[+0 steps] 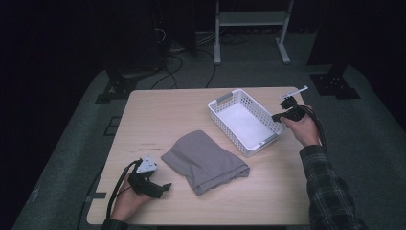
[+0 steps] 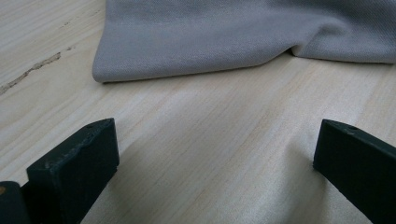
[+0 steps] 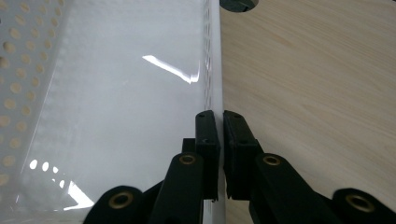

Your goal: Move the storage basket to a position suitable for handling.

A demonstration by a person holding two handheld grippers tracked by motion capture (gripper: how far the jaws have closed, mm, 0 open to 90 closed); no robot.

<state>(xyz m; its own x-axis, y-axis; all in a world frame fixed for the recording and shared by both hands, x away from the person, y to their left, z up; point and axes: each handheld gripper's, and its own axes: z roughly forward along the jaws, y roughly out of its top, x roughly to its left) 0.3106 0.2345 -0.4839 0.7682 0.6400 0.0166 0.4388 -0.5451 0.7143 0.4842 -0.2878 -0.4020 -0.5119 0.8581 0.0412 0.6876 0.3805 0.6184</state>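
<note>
The folded grey cloth [image 1: 206,160] lies mid-counter [image 1: 158,115], its long axis slanting toward the white basket [image 1: 245,120]. The left hand-held gripper [image 1: 165,187], jaws spread, sits just beside its near-left edge, nearer than the right hand-held gripper [image 1: 277,116], pinching the basket's rim.

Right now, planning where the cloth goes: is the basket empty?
Empty: the white basket shows a bare floor; the grey cloth lies outside, on the table.

Cloth [image 1: 206,162] left of basket [image 1: 219,116]
</note>
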